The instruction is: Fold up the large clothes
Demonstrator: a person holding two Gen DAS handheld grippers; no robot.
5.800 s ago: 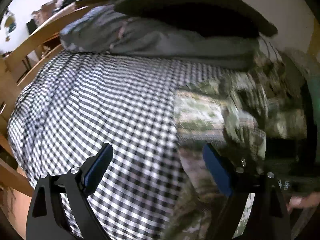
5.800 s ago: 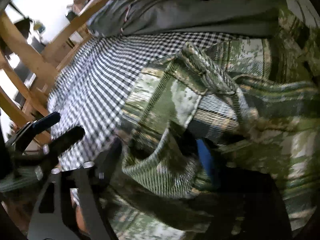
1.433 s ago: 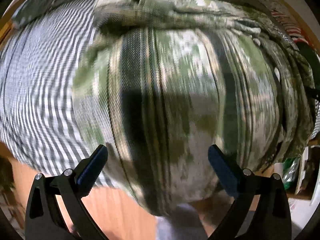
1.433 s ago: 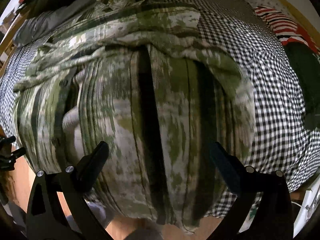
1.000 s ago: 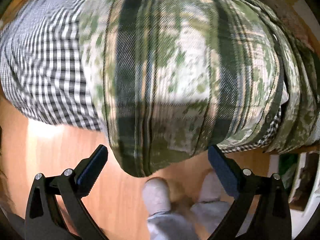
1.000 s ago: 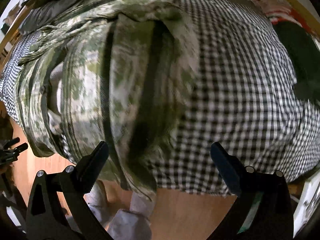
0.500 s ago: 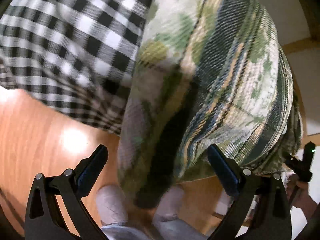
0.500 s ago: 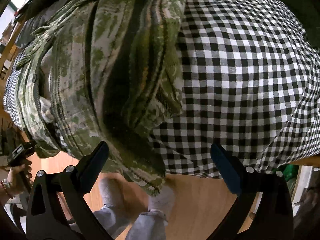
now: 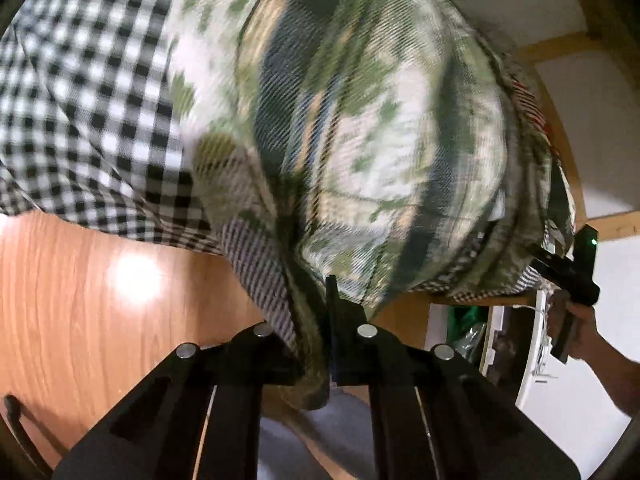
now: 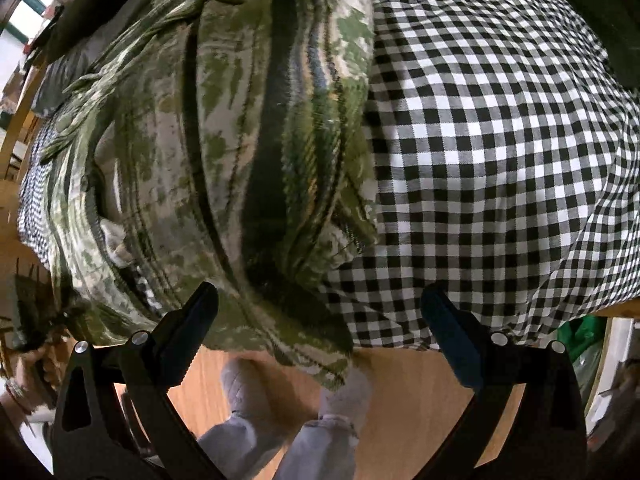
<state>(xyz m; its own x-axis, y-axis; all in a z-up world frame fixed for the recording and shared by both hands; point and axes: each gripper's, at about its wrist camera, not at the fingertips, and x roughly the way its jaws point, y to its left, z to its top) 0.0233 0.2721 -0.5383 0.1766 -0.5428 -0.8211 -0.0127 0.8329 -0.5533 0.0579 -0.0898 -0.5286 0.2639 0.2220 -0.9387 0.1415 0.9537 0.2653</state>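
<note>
The green plaid flannel shirt [image 10: 256, 152] lies on the bed's black-and-white gingham sheet [image 10: 480, 140], its hem drooping over the edge toward the wood floor [image 9: 80, 300]. The left hand-held gripper [image 9: 320, 312] at the bottom centre has just snapped closed, pinching a fold of the hem; the shot is motion-blurred, so the pads are mostly buried in cloth. The right hand-held gripper [image 10: 320, 344] is spread wide around the hanging corner, not touching it. Socked feet [image 10: 256, 388] peek out below, partly hidden. The shirt's upper part runs out of frame.
</note>
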